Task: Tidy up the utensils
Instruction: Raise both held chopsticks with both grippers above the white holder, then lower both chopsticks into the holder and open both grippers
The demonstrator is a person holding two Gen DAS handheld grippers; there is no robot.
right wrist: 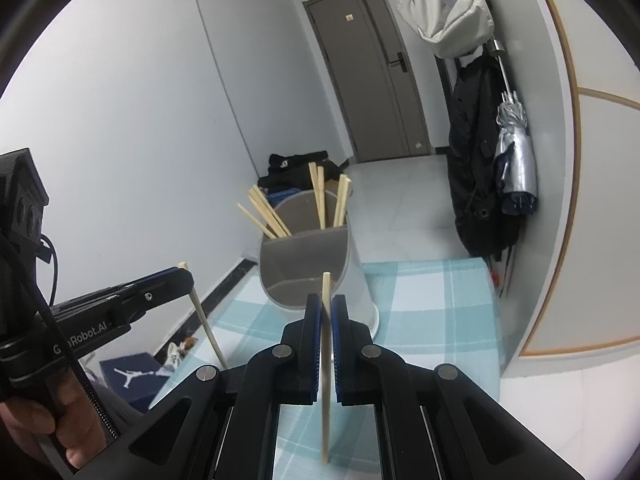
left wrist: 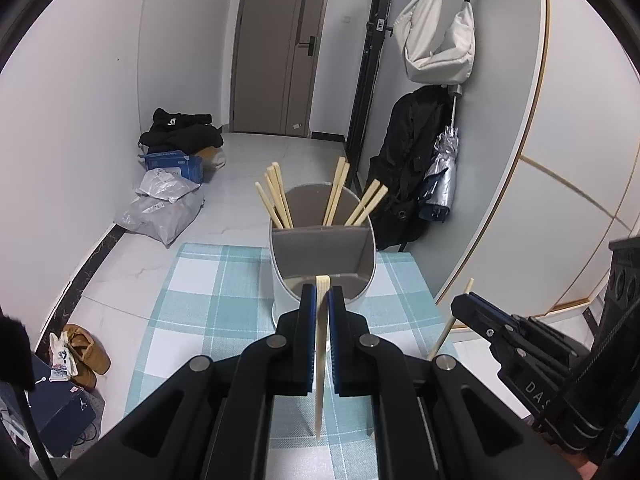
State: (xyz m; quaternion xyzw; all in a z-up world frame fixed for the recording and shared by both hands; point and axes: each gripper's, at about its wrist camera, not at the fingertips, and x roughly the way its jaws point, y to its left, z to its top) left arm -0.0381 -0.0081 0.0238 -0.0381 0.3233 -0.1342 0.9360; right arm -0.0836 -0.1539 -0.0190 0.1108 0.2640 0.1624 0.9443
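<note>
A white two-compartment utensil holder (left wrist: pixel 288 292) (right wrist: pixel 360 284) stands on the checked tablecloth, with several wooden chopsticks (left wrist: pixel 276 196) (right wrist: pixel 264 216) upright in its far compartment. My left gripper (left wrist: pixel 322 294) is shut on one chopstick (left wrist: pixel 320 360), held nearly upright just in front of the holder's near compartment. My right gripper (right wrist: pixel 327 300) is shut on a second chopstick (right wrist: pixel 326 360), also upright before the holder. Each gripper shows in the other's view: the right one (left wrist: pixel 466 300) at the right with its chopstick (left wrist: pixel 442 336), the left one (right wrist: pixel 186 276) at the left with its chopstick (right wrist: pixel 206 320).
The blue-and-white checked tablecloth (left wrist: pixel 200 292) covers a small table. A hand (right wrist: pixel 40 420) grips the left tool. On the floor lie bags (left wrist: pixel 160 208), shoes (left wrist: pixel 84 352) and a dark box (right wrist: pixel 128 380). A coat (left wrist: pixel 408 168), umbrella (left wrist: pixel 444 176) and white bag (left wrist: pixel 436 32) hang on the right wall.
</note>
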